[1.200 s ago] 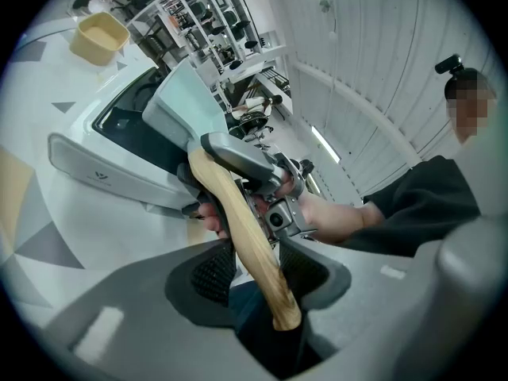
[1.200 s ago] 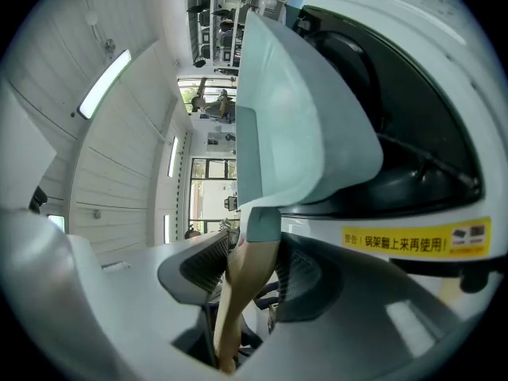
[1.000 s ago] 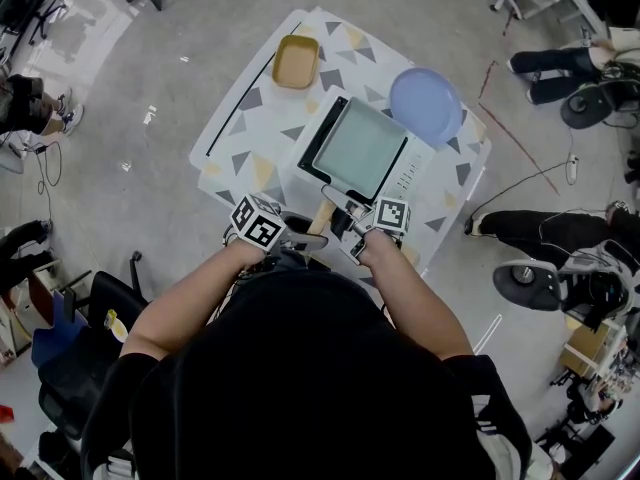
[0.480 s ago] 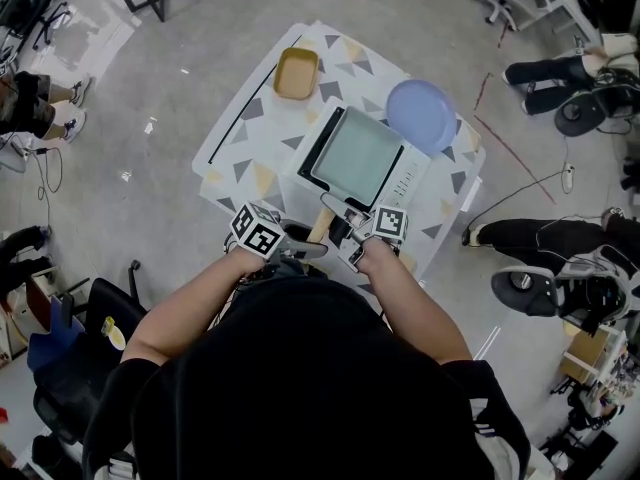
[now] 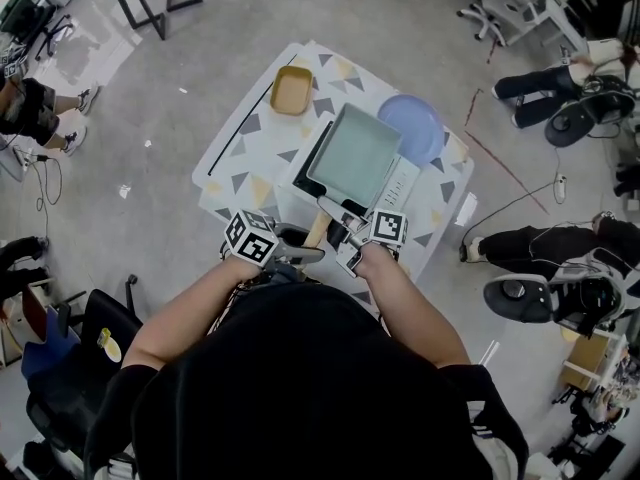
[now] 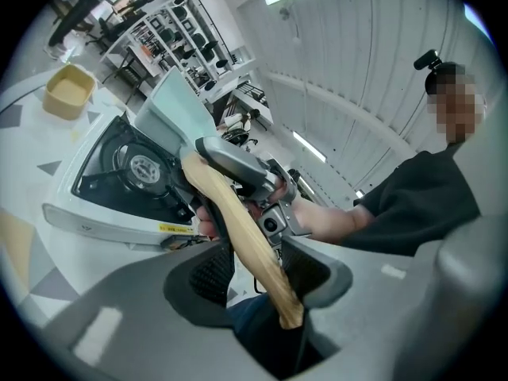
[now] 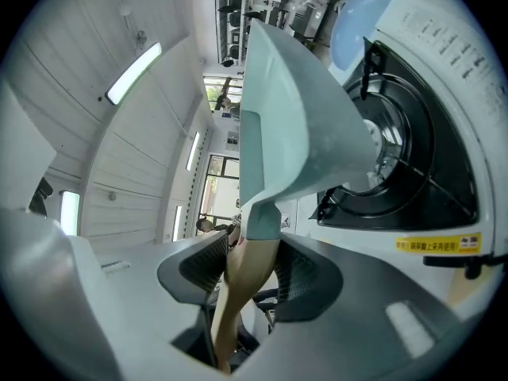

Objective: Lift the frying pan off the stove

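Grey floor (image 5: 150,68) surrounds a patterned table (image 5: 225,163) carrying a white stove (image 5: 398,183). The square frying pan (image 5: 355,155) hangs tilted above the burner (image 6: 131,165), its wooden handle (image 6: 230,213) pointing back toward the person. The left hand-held gripper (image 6: 258,272) and right hand-held gripper (image 7: 248,270) both pinch that handle, with the right nearer the pan.

Grey floor (image 5: 180,58), office chairs (image 5: 528,294), perhaps shelving (image 6: 163,26)
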`<move>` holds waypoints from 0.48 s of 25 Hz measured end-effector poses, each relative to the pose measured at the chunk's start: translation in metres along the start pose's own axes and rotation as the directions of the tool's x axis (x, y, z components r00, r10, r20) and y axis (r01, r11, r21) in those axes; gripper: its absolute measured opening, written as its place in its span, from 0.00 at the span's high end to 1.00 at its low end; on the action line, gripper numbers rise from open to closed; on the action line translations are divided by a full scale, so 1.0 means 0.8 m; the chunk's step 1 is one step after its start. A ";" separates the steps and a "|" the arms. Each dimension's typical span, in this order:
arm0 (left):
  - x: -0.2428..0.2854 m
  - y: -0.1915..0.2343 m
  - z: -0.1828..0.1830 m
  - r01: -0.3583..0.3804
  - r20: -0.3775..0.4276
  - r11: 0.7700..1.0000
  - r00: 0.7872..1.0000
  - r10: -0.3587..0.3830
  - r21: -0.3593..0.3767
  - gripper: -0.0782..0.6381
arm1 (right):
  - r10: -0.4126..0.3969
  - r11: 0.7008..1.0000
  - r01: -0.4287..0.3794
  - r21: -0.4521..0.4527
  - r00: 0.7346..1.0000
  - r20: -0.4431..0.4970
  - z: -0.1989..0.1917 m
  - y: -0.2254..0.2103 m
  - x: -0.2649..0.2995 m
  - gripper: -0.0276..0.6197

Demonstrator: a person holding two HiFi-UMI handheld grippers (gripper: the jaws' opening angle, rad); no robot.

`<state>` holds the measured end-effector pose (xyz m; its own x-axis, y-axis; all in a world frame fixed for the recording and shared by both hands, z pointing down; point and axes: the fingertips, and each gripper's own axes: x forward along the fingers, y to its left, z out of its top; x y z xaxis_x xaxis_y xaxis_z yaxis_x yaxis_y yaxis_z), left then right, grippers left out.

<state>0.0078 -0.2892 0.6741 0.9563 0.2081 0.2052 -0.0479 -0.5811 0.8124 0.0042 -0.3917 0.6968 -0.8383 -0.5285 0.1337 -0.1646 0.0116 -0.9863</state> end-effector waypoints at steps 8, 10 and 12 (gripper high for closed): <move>-0.010 -0.033 0.032 -0.018 0.033 0.995 0.999 0.015 0.094 0.63 | 0.040 0.995 -0.039 -0.096 0.999 0.007 0.015 0.062 -0.003 0.65; -0.012 -0.043 0.041 -0.022 0.054 0.994 0.998 0.016 0.108 0.63 | 0.053 0.992 -0.052 -0.119 0.999 0.004 0.018 0.078 -0.004 0.65; -0.013 -0.052 0.048 -0.027 0.074 0.992 0.997 0.018 0.125 0.63 | 0.064 0.988 -0.064 -0.139 0.998 -0.004 0.019 0.094 -0.005 0.65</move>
<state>0.0109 -0.2973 0.6172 0.9741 0.1383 0.1788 -0.0377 -0.6804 0.7319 0.0029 -0.4016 0.6204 -0.8490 -0.5237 0.0704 -0.1811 0.1632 -0.9698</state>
